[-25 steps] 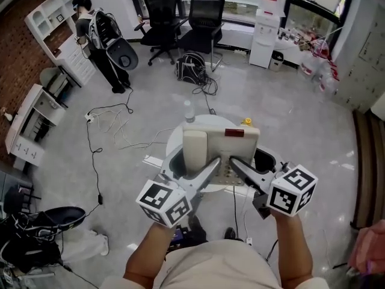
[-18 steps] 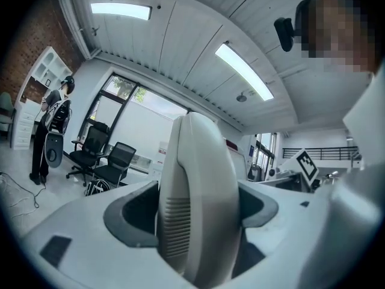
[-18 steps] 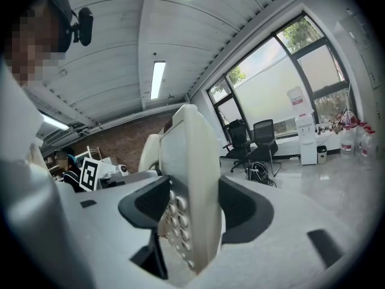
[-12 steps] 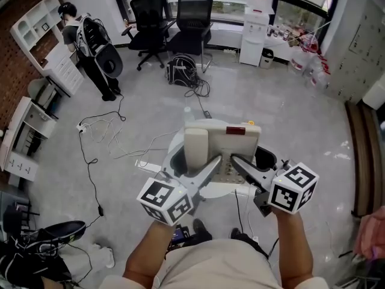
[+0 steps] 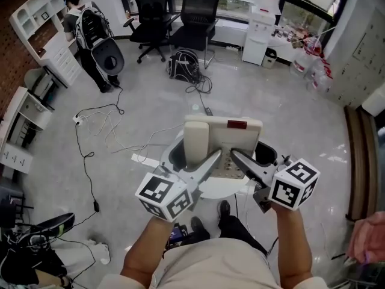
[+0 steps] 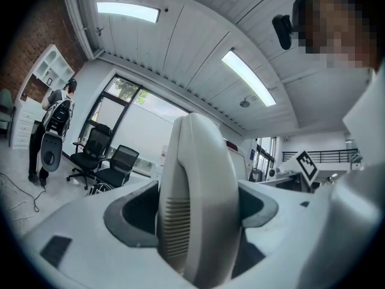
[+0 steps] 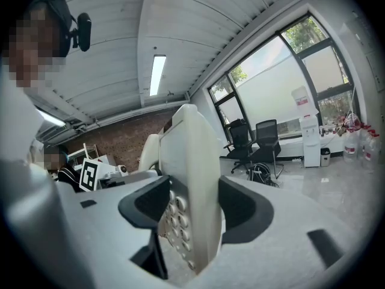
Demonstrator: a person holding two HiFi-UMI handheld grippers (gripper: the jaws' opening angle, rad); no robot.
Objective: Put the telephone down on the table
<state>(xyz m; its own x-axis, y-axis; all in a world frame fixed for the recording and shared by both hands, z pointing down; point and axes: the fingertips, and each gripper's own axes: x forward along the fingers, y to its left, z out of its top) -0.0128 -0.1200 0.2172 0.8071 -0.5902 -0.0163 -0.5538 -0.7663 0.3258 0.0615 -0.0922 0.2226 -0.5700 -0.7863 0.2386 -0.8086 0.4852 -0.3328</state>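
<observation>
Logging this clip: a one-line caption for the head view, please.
Left gripper and right gripper both clamp a cream telephone, held above a round white table.

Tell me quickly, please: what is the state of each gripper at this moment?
Left gripper: closed on the telephone, at its handset end.
Right gripper: closed on the same telephone, at its keypad side.

An office: black swivel chairs (image 5: 198, 14) by big windows (image 7: 277, 89), a water dispenser (image 5: 260, 38), white shelving (image 5: 33, 20).
</observation>
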